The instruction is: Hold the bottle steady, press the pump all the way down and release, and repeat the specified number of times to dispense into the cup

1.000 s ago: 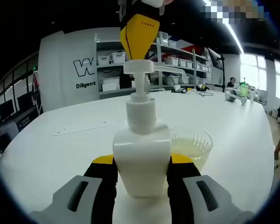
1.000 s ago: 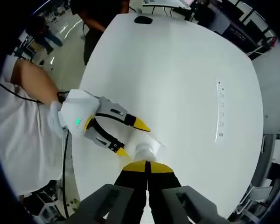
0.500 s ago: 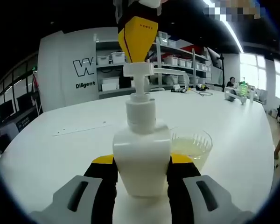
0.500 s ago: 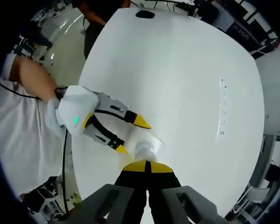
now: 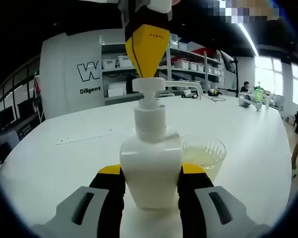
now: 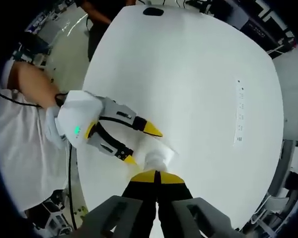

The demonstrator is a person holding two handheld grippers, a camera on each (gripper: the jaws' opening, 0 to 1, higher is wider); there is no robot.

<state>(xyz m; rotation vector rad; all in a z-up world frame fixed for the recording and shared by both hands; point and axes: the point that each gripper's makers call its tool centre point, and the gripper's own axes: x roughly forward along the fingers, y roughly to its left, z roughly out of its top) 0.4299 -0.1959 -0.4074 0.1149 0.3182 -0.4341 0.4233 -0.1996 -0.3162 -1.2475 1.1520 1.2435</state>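
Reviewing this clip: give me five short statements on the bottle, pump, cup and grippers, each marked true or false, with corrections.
1. The left gripper clamps the white pump bottle on both sides. True.
2. The right gripper comes at the pump head from above, jaws together. True.
3. The clear cup is dry inside. False: pale liquid sits in it.
4. The bottle lies on its side. False: it stands upright on the white table.
5. The cup stands left of the bottle in the left gripper view. False: right of it.

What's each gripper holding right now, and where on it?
Left gripper clamps the white bottle by its lower body. Right gripper, jaws shut, holds nothing; its tip rests on the pump head.
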